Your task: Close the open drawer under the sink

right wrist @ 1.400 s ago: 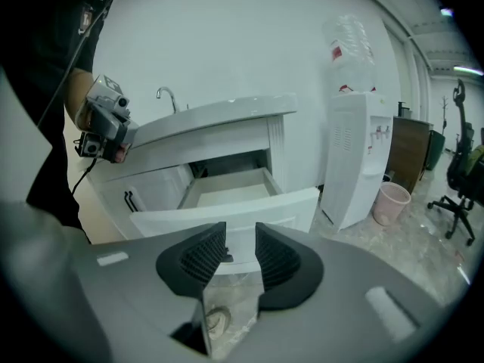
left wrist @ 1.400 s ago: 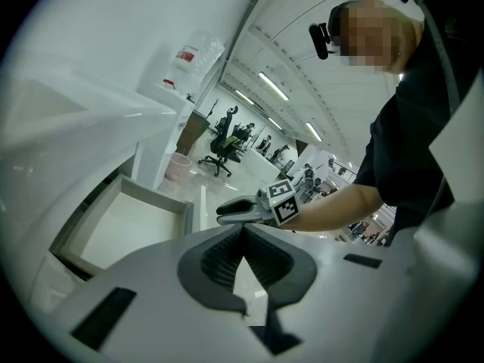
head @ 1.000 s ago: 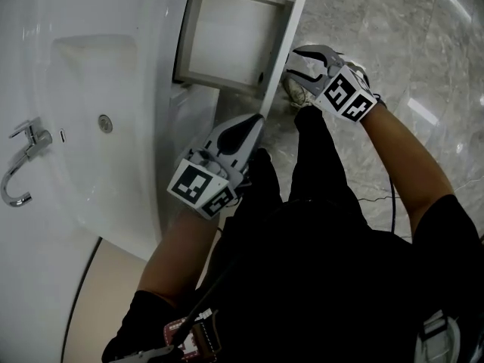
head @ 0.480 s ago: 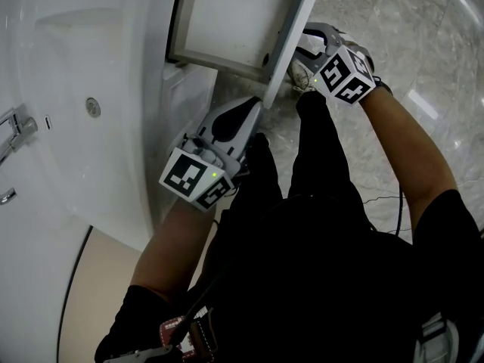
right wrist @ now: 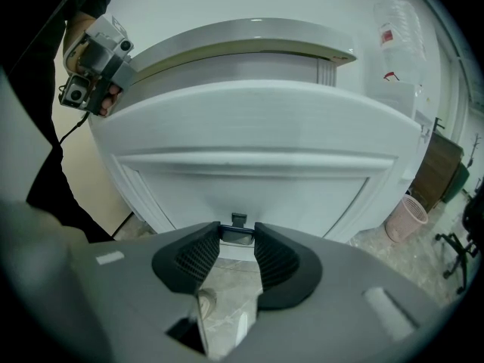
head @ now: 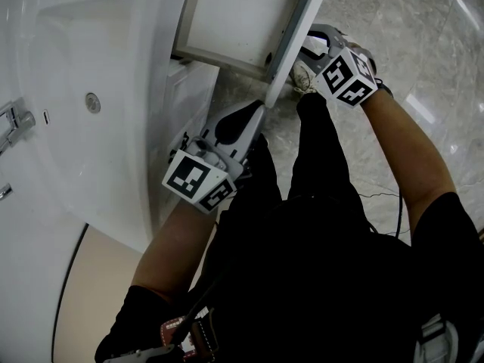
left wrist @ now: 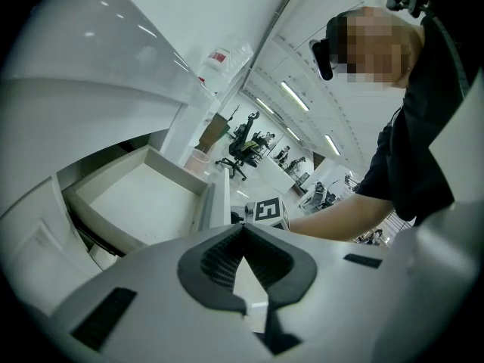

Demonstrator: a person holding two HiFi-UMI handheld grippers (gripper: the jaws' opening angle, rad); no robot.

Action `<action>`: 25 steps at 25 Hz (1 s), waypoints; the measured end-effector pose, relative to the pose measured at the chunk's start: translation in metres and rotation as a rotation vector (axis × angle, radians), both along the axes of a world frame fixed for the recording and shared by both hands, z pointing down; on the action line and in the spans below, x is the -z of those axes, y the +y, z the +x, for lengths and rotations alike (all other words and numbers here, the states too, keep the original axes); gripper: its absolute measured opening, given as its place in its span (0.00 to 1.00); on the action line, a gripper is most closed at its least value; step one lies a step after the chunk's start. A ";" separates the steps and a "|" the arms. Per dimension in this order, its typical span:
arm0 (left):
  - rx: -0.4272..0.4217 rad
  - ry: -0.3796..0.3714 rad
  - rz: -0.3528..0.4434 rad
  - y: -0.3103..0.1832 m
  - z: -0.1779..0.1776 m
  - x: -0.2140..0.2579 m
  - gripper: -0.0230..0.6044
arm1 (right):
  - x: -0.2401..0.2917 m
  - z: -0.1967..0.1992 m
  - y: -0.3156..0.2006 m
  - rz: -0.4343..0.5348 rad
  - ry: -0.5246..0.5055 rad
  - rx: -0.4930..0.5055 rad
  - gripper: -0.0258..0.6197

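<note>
1. The white ceramic sink basin [head: 91, 66] fills the left of the head view. The white rectangular drawer [head: 234, 21] juts out from under the sink's rim, open, with its pale bottom showing.
2. The drawer's white front panel [head: 299, 40] is the part farthest from the sink, standing over the grey marble floor [head: 408, 21].
3. The right gripper [right wrist: 237, 227] faces that panel from the side away from the sink. Its jaws stand wide apart and have just been closing a little. The small dark metal handle [right wrist: 237, 237] shows between their tips; whether the pads touch it cannot be told.
4. The left gripper [left wrist: 243, 227] sits just beside the cabinet under the sink, near the drawer's closer corner. Its jaws meet at the tips, holding nothing.
</note>
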State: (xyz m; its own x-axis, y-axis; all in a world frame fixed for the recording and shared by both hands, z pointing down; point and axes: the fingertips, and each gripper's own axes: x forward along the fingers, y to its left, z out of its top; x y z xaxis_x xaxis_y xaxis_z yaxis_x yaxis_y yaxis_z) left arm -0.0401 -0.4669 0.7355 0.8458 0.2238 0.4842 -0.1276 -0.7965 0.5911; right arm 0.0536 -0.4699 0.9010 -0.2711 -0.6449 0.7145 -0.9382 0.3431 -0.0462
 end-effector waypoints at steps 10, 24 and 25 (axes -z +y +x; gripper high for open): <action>0.012 0.003 0.004 -0.006 -0.010 0.003 0.04 | 0.000 -0.004 -0.017 0.001 0.003 -0.001 0.25; 0.029 0.008 0.007 -0.018 -0.022 0.003 0.04 | 0.000 -0.010 -0.040 0.003 0.007 0.008 0.25; 0.028 0.009 0.008 -0.019 -0.023 0.003 0.04 | 0.000 -0.011 -0.042 0.005 0.008 0.009 0.25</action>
State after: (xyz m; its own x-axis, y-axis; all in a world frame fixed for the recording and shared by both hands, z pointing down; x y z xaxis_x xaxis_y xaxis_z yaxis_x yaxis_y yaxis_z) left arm -0.0630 -0.4857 0.7330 0.8559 0.1960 0.4785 -0.1448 -0.7975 0.5857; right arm 0.0427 -0.5123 0.9014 -0.2715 -0.6458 0.7136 -0.9353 0.3518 -0.0374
